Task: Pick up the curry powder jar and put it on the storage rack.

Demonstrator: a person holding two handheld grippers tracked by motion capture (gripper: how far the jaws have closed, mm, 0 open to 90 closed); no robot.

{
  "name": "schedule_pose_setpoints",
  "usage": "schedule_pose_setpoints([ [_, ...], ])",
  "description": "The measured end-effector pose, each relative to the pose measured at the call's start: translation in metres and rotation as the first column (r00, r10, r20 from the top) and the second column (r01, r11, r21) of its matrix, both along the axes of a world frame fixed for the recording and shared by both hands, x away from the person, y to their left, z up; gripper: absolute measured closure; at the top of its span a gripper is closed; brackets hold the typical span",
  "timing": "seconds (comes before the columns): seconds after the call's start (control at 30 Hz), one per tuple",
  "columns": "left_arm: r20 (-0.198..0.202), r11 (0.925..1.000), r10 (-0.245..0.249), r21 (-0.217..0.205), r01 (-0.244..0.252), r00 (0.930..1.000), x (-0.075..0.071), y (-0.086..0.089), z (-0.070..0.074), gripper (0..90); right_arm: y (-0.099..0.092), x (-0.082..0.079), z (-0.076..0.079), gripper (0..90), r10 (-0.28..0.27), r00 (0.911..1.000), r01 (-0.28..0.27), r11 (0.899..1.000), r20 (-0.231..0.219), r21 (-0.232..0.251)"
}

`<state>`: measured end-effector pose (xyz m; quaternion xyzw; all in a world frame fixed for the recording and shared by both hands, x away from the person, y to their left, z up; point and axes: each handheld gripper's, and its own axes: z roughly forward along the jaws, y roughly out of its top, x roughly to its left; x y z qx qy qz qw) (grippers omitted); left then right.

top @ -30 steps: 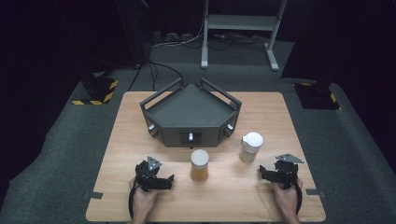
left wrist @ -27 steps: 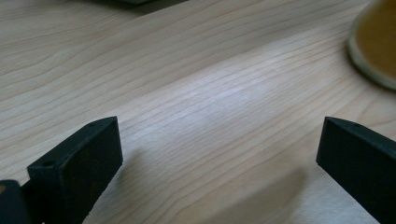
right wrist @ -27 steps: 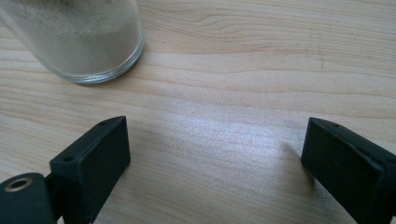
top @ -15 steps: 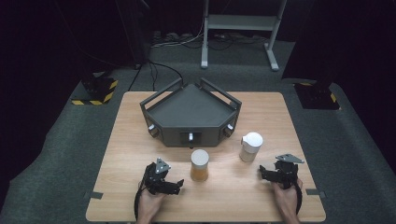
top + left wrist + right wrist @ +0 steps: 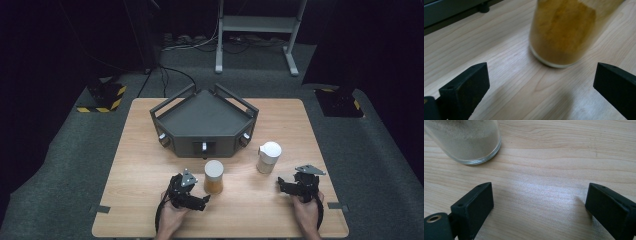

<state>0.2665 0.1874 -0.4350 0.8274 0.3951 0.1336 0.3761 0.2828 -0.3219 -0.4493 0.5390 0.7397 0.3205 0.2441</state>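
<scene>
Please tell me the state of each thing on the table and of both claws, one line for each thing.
Brown spice jar: upright, lid on, not held.
White spice jar: upright, lid on, not held.
Grey tray: on the table, nothing inside.
Left claw: open, beside the brown spice jar, holding nothing.
Right claw: open, apart from the white spice jar, holding nothing.

Tongs (image 5: pixel 541 82) agape; brown-powder jar (image 5: pixel 562 32) just ahead on table (image 5: pixel 474 45).

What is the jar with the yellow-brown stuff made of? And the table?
The clear round jar of yellow-brown powder looks like glass: see-through wall, thick shiny bottom rim. The pale table looks like wood or a wood-look top, matte, with wavy grain lines.
</scene>
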Motion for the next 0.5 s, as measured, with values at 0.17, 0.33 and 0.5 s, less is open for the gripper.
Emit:
schedule_pose_setpoints([
  [0.17, -0.002, 0.9995, -0.027, -0.017, 0.027, 0.9996, 0.005, -0.006, 0.000, 1.3, 0.000, 0.000, 0.000, 7.6, 0.000, 1.0000, 0.000, 1.000, 0.000, 0.000],
  [0.33, 0.011, 0.9989, -0.038, -0.026, 0.038, 0.9992, 0.008, -0.012, 0.000, 1.9, 0.000, 0.000, 0.000, 7.6, 0.000, 1.0000, 0.000, 1.000, 0.000, 0.000],
  [0.5, 0.043, 0.9989, -0.047, -0.002, 0.047, 0.9980, 0.008, -0.023, 0.001, 3.3, 0.000, 0.000, 0.000, 7.6, 0.000, 1.0000, 0.000, 1.000, 0.000, 0.000],
])
